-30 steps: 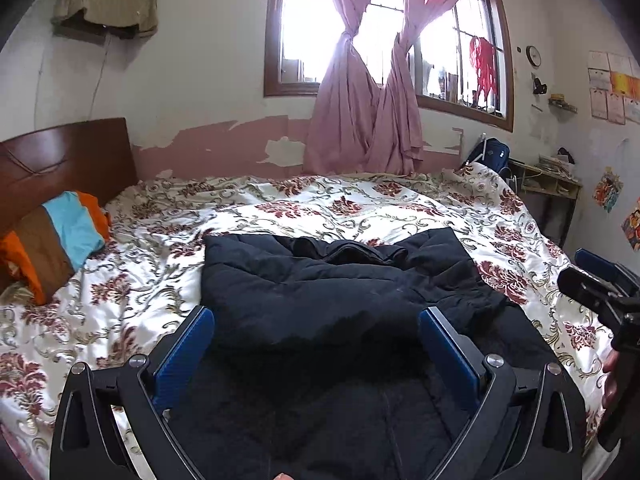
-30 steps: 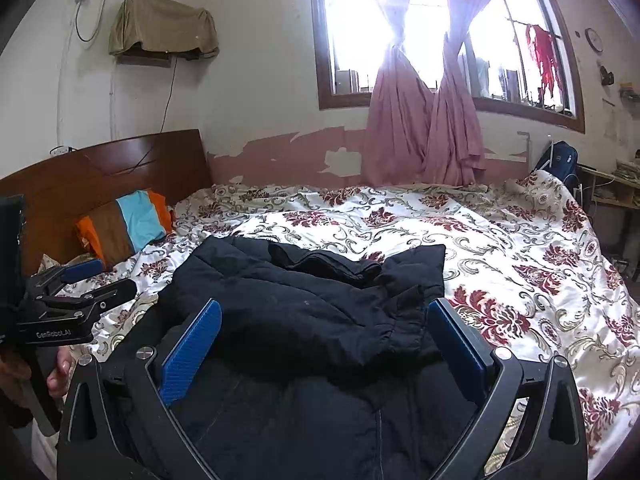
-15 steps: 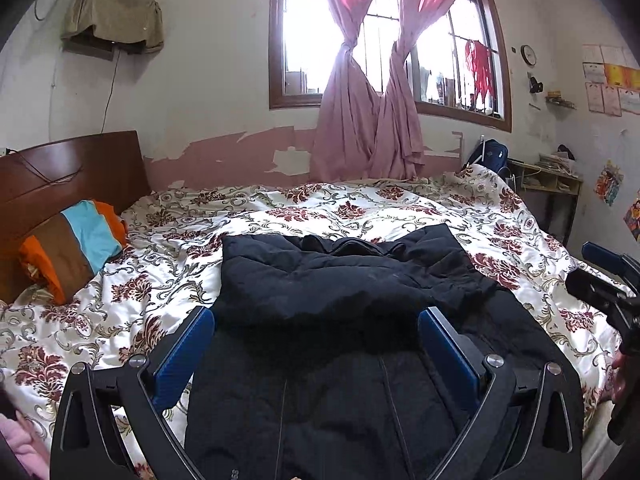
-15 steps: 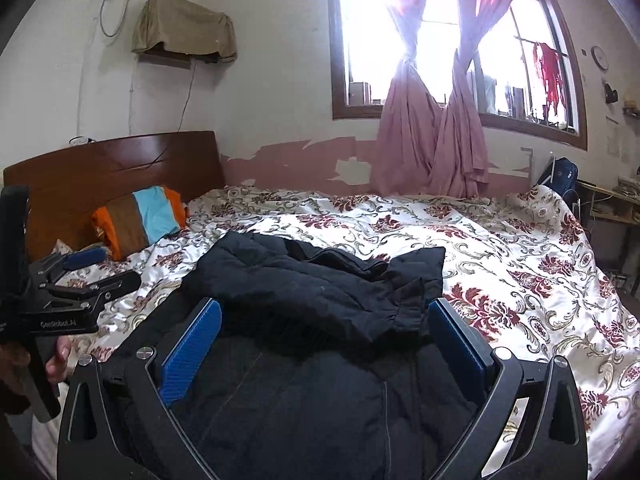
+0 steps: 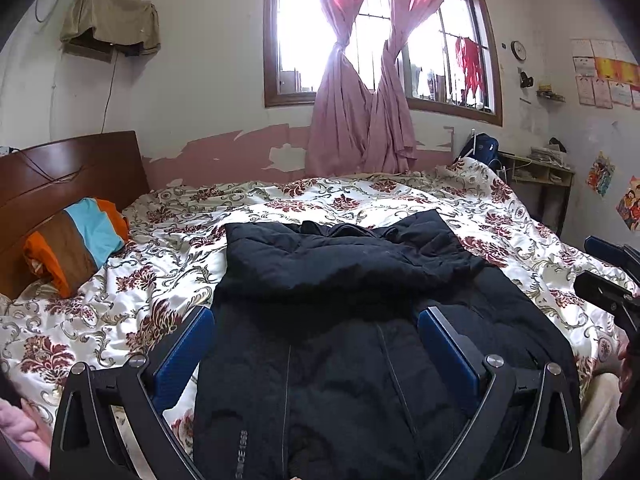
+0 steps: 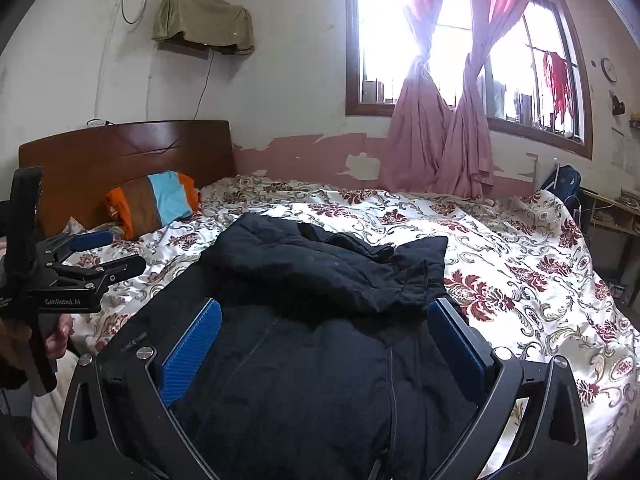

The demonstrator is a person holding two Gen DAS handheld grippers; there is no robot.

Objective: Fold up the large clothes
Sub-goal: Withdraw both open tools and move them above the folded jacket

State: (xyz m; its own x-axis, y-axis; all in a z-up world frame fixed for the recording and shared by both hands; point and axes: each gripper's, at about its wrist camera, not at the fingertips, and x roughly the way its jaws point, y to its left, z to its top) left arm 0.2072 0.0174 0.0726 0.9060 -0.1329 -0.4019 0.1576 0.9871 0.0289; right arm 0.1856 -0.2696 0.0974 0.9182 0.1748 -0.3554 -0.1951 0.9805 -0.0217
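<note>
A big black padded jacket [image 5: 344,320] lies spread on the floral bedspread [image 5: 360,200], its far end folded back toward us so a thick doubled layer sits across the middle, with the near half running flat toward the bed's near edge. In the right wrist view the same jacket [image 6: 320,312] shows a sleeve cuff poking out on the right of that fold.

The left gripper [image 5: 316,320] hangs above the jacket's near half, blue pads spread wide with nothing between them (only cloth below). It also shows at the left edge of the right wrist view [image 6: 104,252], held in a hand [image 6: 56,332], fingers parted there too.

The right gripper [image 6: 328,312] hovers over the jacket as well, jaws wide apart and empty; its tips peek in at the far right of the left wrist view [image 5: 604,264].

A striped orange, brown and blue pillow [image 5: 76,240] leans against the wooden headboard [image 5: 68,172] on the left. Pink curtains [image 5: 360,120] hang knotted at the far window.
</note>
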